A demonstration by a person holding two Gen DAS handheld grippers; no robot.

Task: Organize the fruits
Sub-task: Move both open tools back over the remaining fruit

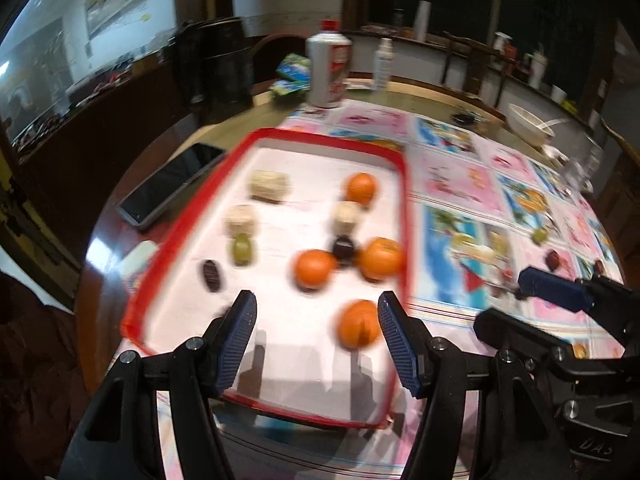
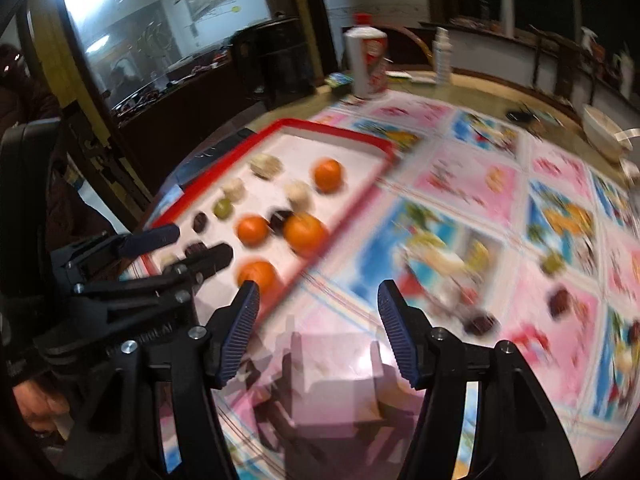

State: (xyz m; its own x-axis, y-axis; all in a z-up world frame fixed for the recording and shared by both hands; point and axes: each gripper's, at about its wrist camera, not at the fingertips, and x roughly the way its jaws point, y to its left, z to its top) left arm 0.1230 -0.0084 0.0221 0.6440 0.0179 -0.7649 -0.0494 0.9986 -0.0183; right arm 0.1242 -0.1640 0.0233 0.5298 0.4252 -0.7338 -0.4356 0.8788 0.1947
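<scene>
Four oranges (image 1: 359, 329) — on red tray (image 1: 140, 312) — plus three pale chunks (image 1: 270, 185).

oranges (image 1: 316, 274) crowd the tray's (image 1: 280, 136) near half; cloth (image 2: 460, 172) beside it lies mostly open.

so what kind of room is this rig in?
Probably a home dining room: a round table under a patterned plastic cloth, a bowl with a spoon, and a sideboard with bottles behind it.
</scene>
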